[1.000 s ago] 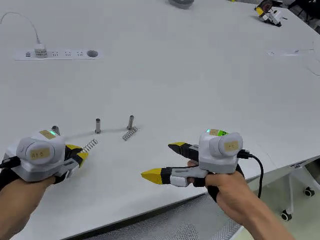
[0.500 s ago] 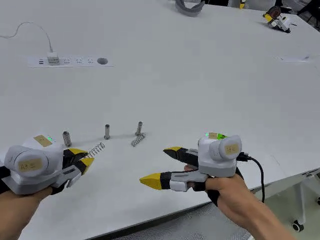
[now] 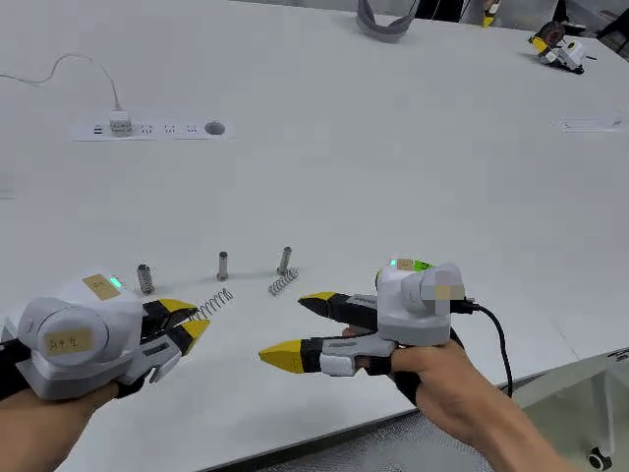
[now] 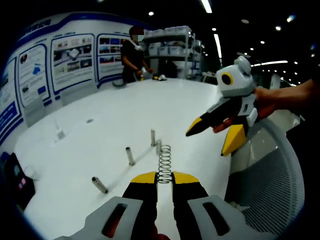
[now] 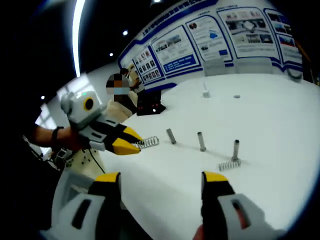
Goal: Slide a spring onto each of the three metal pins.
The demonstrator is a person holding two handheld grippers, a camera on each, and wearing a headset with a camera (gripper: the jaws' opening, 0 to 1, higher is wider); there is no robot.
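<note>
The left claw [image 3: 193,317] grips one end of a spring [image 3: 215,302]. The right claw [image 3: 285,326] gapes wide above the desk [image 3: 393,147].

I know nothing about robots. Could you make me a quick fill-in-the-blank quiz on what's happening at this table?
The left gripper has its fingers shut on a ___.
The right gripper is ___ and holds nothing.
___ metal pins stand on the table.
A loose spring lies by the pin farthest ___ in the head view.
Missing words: spring, open, three, right.
</note>
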